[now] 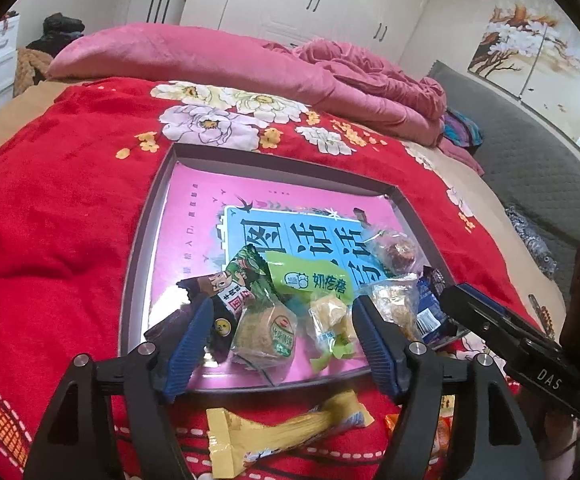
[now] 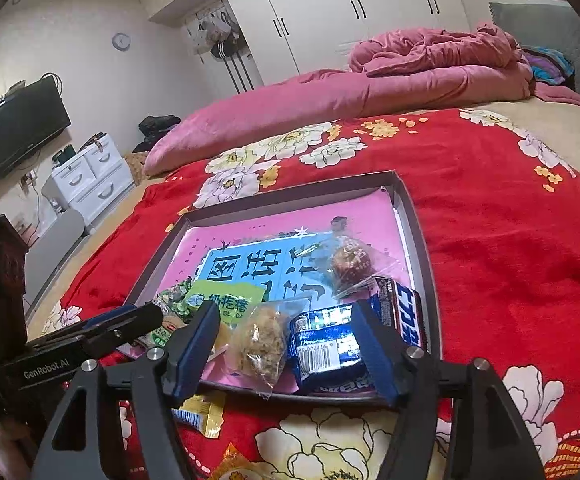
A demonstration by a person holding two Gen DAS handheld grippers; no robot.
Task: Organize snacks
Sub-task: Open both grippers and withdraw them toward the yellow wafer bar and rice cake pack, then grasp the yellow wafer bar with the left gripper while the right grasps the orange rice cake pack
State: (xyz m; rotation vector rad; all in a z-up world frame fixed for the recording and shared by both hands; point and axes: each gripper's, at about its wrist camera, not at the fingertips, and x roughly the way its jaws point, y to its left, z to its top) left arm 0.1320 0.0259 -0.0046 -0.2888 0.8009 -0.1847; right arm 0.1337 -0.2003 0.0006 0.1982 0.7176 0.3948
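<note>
A dark-rimmed tray (image 1: 146,236) with a pink and blue lining lies on the red floral blanket and holds several wrapped snacks. My left gripper (image 1: 282,306) hangs open over the tray's near edge. A clear-wrapped greenish cake (image 1: 266,332) and a yellow-green sweet (image 1: 329,320) lie loose between its blue pads. My right gripper (image 2: 286,312) is open beside it, over a clear-wrapped crumbly ball (image 2: 260,344) and a blue packet (image 2: 325,348) in the tray (image 2: 417,240). A green packet (image 2: 226,300) and a brown wrapped ball (image 2: 349,264) lie further in.
A yellow wrapper (image 1: 274,432) and an orange packet (image 1: 437,432) lie on the blanket in front of the tray. A rumpled pink quilt (image 1: 218,64) lies behind it. White wardrobes, a drawer unit (image 2: 90,184) and a wall television (image 2: 18,128) stand beyond the bed.
</note>
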